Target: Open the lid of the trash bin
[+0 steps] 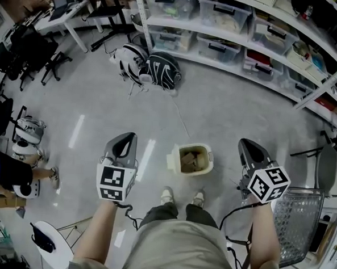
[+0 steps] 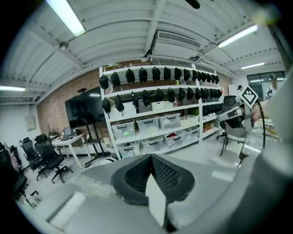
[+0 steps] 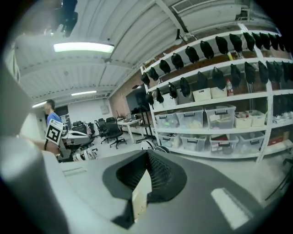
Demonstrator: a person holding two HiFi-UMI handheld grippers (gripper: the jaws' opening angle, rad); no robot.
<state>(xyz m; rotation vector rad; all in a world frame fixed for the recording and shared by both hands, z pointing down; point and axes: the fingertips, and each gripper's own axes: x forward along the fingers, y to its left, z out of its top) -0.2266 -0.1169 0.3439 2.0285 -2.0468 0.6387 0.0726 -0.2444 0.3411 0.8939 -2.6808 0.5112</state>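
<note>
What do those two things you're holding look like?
The left gripper and right gripper are grey and pointed, with dark ribbed fingers. Each carries a white cube of black square markers and trails a black cable. No sleeves cover the forearms.

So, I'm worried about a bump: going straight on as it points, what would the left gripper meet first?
Likely the white shelving unit with clear plastic boxes, far across the grey floor; the left gripper, jaws together, points level, not at the beige trash bin. Depth is unclear.
</note>
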